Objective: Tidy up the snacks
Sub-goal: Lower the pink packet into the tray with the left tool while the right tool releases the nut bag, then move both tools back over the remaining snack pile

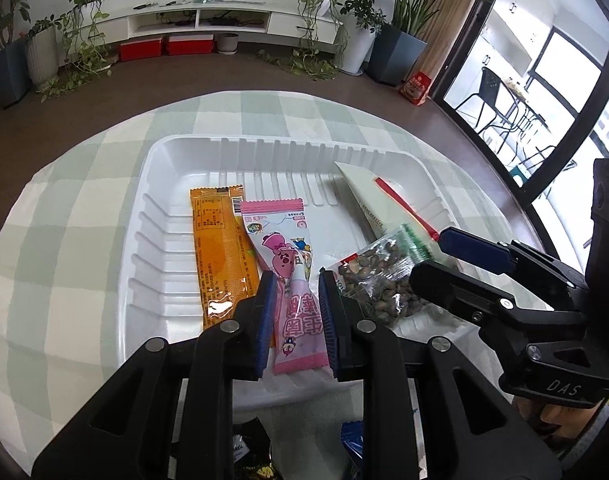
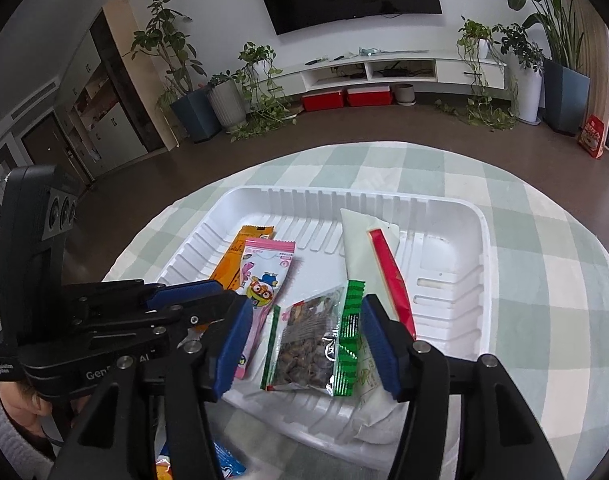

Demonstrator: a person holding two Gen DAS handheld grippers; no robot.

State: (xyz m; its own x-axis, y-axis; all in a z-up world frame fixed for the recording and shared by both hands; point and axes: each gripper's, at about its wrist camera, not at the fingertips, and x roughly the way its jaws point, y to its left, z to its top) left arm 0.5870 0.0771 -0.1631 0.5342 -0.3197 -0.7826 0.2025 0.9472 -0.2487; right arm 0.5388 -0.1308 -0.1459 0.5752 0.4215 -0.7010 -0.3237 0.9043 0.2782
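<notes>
Snacks lie in a white ribbed tray (image 1: 152,216) on the checked worktop (image 1: 64,184): an orange packet (image 1: 218,248), a pink cartoon packet (image 1: 292,280), a clear bag of nuts (image 2: 314,344) and a pale pouch with a red strip (image 2: 368,248). The left tongs (image 1: 294,320) stand apart astride the pink packet; the right tongs (image 2: 304,346) gape either side of the nut bag, gripping nothing

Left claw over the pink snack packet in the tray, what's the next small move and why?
Probably lift the left claw straight back. Its fingers are open either side of the pink packet, which already lies flat in the white tray beside the orange packet, so nothing seems left to place there.
</notes>
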